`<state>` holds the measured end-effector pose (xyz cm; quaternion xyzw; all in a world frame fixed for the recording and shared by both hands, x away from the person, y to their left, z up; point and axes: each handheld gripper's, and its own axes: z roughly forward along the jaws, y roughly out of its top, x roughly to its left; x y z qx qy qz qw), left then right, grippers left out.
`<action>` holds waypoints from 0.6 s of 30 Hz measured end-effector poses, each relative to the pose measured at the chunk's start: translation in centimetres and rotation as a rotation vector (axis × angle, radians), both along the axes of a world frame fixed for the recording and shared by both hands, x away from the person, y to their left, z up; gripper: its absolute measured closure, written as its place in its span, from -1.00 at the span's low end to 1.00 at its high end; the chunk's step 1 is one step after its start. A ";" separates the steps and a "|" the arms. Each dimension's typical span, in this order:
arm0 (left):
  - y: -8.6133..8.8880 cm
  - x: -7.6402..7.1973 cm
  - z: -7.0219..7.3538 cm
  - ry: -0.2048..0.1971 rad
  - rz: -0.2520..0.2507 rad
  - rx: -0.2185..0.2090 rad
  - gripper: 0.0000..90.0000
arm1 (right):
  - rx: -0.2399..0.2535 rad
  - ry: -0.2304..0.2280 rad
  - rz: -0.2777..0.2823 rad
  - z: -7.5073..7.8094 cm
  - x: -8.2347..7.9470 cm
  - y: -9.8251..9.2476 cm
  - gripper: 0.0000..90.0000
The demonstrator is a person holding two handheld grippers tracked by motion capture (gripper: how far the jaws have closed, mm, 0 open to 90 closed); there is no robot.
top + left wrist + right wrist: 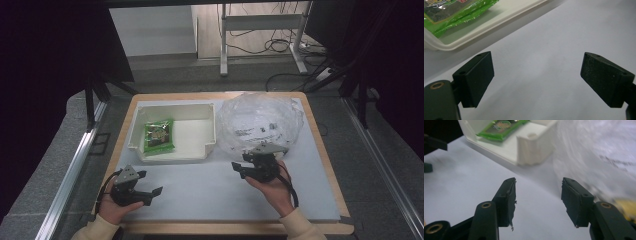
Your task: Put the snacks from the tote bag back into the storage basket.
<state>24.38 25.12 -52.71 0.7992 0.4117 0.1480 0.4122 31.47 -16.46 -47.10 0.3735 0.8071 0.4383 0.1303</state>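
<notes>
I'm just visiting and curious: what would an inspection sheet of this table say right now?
Surface: white mat on a wood-edged table.
Job's things: green packet lying in the white tray; crumpled clear plastic bag beside the tray.
Clutter: nothing seen.
Grippers: left gripper open, empty, over the mat; right gripper open, empty, at the bag's near edge.
Cables: one trails from each gripper; more on the floor behind.
Surroundings: grey floor, metal desk legs.
</notes>
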 end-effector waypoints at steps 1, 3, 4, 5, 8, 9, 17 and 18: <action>0.0 0.0 0.0 -0.002 0.001 0.001 -0.74 | -0.001 0.005 -0.012 -0.3 -0.2 -0.5 0.00; 0.0 0.0 0.0 -0.003 0.001 -0.001 -0.74 | -0.006 0.020 -0.031 -0.9 -0.4 -1.3 0.00; 0.0 -0.1 0.0 -0.003 0.000 -0.001 -0.74 | -0.011 0.025 -0.040 -1.2 -0.5 -1.6 0.00; 0.0 -0.1 0.0 -0.003 0.000 -0.002 -0.74 | -0.013 0.029 -0.049 -1.5 -0.5 -1.9 0.00; 0.1 -0.1 0.0 -0.004 -0.001 -0.003 -0.74 | 0.013 0.068 -0.066 -2.1 -0.2 -2.4 0.00; 0.1 -0.1 0.0 -0.004 -0.002 -0.003 -0.74 | 0.027 0.074 -0.066 -2.1 -0.1 -2.5 0.00; 0.1 -0.2 0.1 -0.005 -0.008 -0.003 -0.74 | 0.004 0.058 -0.064 -2.2 -0.1 -2.1 -0.02; 0.1 -0.2 0.1 -0.006 -0.008 -0.003 -0.74 | 0.006 0.059 -0.065 -2.2 -0.1 -2.2 -0.02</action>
